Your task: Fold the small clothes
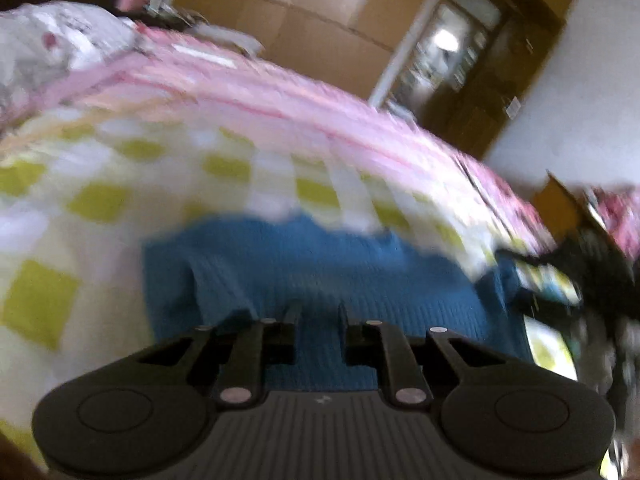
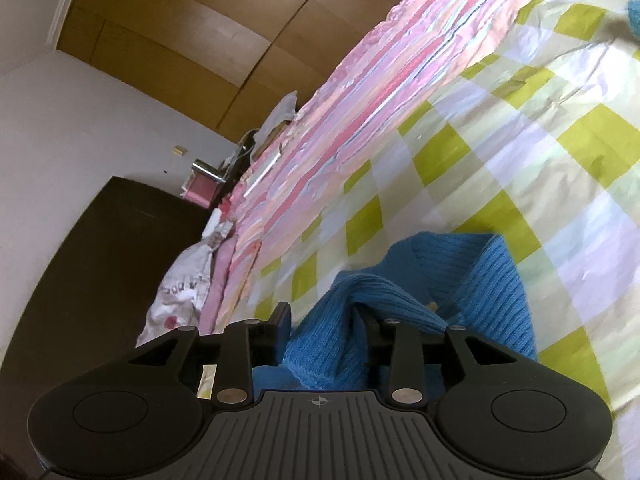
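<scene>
A blue ribbed knit garment [image 2: 460, 280] is spread on a bed covered with a green-and-white checked sheet [image 2: 520, 140], and it is seen from both wrist views. In the right wrist view a raised fold of the knit [image 2: 360, 320] is seen between the fingers of the right gripper [image 2: 326, 320]; the jaws stand partly apart, and whether the pads press on the cloth cannot be told, since one finger is hidden behind the fold. The fold is judged to be lifted so that one part can be laid over the rest.

In the left wrist view, which is blurred, the same garment [image 1: 320, 264] is seen lying flatter beneath the left gripper [image 1: 320, 312]. A narrow gap is seen between its fingers, with knit visible through it, but a pinch on the cloth cannot be confirmed. The folding is judged to be under way, not finished.

A striped pink blanket [image 2: 380, 92] is laid beside the checked sheet. At the bed's end a white printed bag [image 2: 180, 296] is seen, its contents hidden. Brown wardrobe panels [image 2: 180, 40] stand behind. No basket or box for folded clothes is seen.
</scene>
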Demonstrator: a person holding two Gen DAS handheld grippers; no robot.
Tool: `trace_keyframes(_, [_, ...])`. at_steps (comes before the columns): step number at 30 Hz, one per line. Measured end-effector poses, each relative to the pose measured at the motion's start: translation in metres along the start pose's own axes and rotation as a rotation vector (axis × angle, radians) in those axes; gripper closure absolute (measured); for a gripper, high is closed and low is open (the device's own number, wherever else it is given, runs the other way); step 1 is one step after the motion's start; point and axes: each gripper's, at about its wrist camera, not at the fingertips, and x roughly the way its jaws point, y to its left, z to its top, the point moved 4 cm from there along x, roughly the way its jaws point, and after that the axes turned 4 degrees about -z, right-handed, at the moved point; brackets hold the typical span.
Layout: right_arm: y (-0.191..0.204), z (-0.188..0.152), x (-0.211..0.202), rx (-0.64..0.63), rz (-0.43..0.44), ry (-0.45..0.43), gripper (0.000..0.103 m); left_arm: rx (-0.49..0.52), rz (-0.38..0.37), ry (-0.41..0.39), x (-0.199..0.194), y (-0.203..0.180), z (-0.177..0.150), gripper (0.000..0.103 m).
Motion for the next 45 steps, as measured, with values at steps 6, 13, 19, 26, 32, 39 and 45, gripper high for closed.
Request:
trace_keyframes(6, [-0.003,0.003,-0.002,0.056,0.032,-0.021,0.057,-0.106,0.095,-0.136,-0.014,0.02,0.023,0.08])
trace_keyframes(13, [-0.004,0.001,0.007,0.068,0.027,-0.002,0.054,-0.011,0.062,-0.162,-0.045,0.002,-0.002,0.079])
trace_keyframes(19, [0.01,-0.004,0.007,0.01,0.041,0.003,0.054,0.097,0.01,-0.098,-0.041,-0.025,-0.028,0.077])
trace_keyframes(26, [0.02,-0.021,-0.01,-0.231,-0.097,-0.017,0.054,0.014,0.143,-0.043,0.002,0.007,-0.016,0.077])
trace_keyframes(32, [0.0,-0.031,-0.018,-0.373,-0.285,-0.024,0.057,-0.138,0.276,-0.102,-0.01,0.048,-0.009,0.077])
trace_keyframes(39, [-0.007,-0.033,-0.027,-0.428,-0.358,-0.068,0.062,-0.245,0.329,-0.133,-0.03,0.068,-0.018,0.075])
trace_keyframes(45, [-0.002,-0.035,-0.028,-0.451,-0.374,-0.057,0.065,-0.209,0.279,-0.108,-0.041,0.045,-0.038,0.073])
